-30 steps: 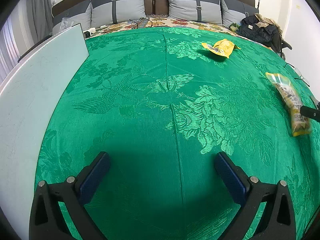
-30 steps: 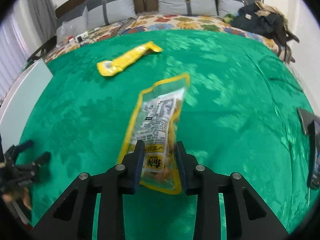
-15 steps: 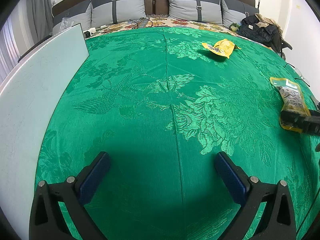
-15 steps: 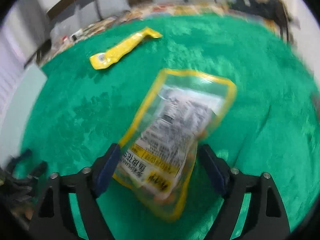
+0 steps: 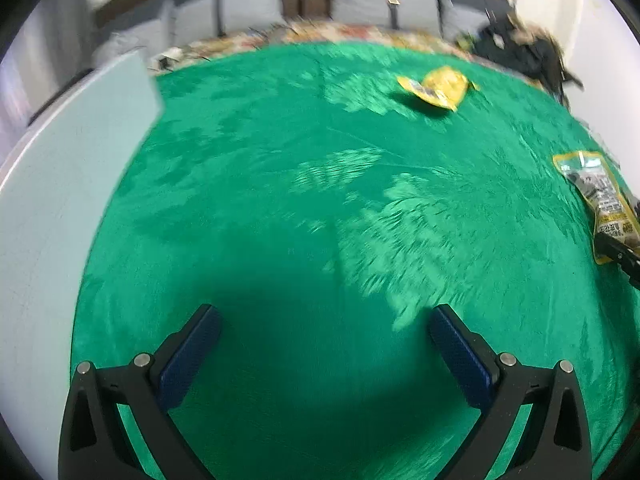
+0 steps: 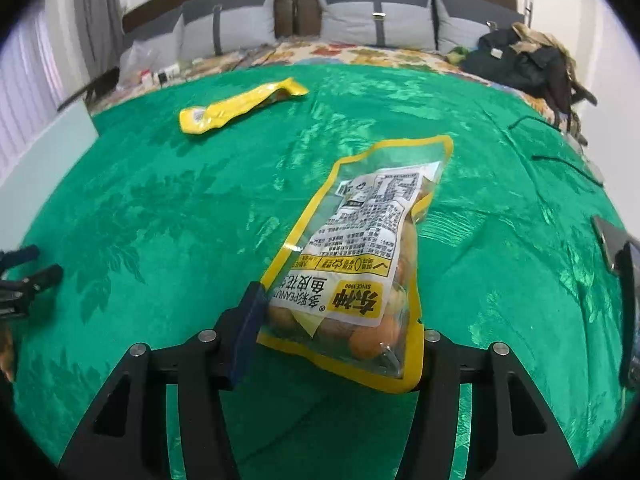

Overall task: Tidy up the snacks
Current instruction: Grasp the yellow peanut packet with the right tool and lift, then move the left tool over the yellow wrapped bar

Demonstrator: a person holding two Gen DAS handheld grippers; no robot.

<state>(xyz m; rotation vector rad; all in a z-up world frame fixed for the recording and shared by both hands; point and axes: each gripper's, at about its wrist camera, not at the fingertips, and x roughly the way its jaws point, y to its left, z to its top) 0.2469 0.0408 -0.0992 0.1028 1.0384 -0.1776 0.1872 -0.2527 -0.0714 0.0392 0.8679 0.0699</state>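
So the right tool [image 6: 336, 332] has just been closing around the peanut bag [image 6: 360, 264], which is lying on the green bedspread [image 6: 160, 220]. If the slick pouch is only getting pinched at its edges, it's probably buckling or squirting out. The left tool [image 5: 324, 344] is hanging open, empty.

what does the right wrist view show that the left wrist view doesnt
Only the right wrist view: the right gripper close up, its jaws just closing with the peanut bag between them, its printed label readable; also a dark device at the right edge and cables on the cover.

Only the left wrist view: the left gripper from behind, jaws wide apart with nothing between them, and a broad stretch of the pale board.

Both: the green bedcover, the peanut bag, the far yellow packet, the grey pillows and the dark clothes pile.
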